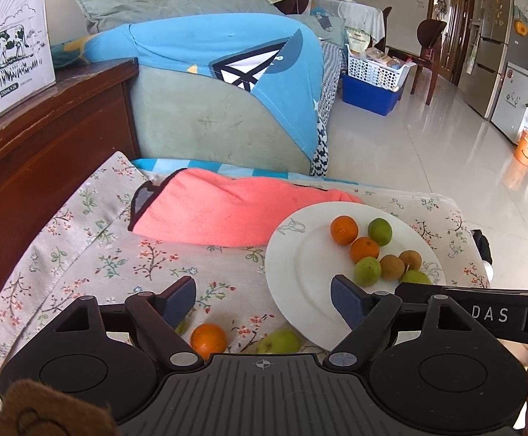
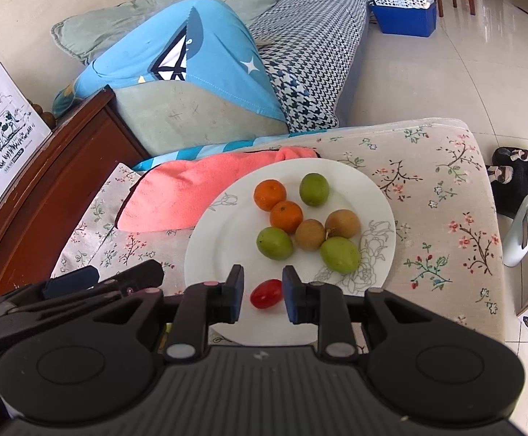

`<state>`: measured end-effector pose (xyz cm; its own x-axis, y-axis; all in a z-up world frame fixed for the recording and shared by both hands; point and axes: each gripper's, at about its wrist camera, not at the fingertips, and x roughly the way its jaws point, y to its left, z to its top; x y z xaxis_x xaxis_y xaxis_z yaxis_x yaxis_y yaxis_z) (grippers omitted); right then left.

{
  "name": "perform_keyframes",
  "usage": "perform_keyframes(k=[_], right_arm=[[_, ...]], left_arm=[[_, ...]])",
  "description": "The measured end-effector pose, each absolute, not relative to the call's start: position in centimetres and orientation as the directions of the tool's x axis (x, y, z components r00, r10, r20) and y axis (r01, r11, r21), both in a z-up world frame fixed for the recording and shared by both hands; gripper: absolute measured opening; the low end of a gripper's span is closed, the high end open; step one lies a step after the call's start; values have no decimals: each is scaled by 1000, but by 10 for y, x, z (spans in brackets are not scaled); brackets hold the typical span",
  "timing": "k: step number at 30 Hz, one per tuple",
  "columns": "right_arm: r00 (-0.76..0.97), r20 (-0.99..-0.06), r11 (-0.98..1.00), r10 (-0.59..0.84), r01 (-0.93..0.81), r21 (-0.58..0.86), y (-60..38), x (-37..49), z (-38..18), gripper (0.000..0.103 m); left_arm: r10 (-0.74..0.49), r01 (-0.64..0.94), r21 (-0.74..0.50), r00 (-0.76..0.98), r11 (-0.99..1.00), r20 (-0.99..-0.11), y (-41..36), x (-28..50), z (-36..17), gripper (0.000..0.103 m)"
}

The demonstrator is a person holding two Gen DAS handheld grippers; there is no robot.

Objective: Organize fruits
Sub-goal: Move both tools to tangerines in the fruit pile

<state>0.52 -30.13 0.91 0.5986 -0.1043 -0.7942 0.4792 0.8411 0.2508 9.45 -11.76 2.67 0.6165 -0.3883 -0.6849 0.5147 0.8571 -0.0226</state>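
Now our right gripper (image 2: 262,297) sits narrow around a red tomato (image 2: 266,293) on the plate (image 2: 213,254) – left gripper (image 1: 262,299) gapes wide, empty, above an orange (image 1: 208,340) on the cloth (image 1: 118,254).

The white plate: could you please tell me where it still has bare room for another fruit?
The plate is bare across its left half, beside the pink towel, and along the near rim left of the red tomato. The centre-right is crowded with oranges, green fruits and brown ones.
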Motion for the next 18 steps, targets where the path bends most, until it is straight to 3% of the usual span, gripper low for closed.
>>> perform_keyframes(k=[6, 18], right_arm=[[604, -794, 879, -69, 414, 238, -284, 10, 7, 26], [588, -807, 941, 58, 239, 241, -243, 16, -7, 26]], left_arm=[[-354, 501, 12, 629, 866, -692, -93, 99, 32, 83], [-310, 382, -64, 628, 922, -713, -45, 116, 30, 83]])
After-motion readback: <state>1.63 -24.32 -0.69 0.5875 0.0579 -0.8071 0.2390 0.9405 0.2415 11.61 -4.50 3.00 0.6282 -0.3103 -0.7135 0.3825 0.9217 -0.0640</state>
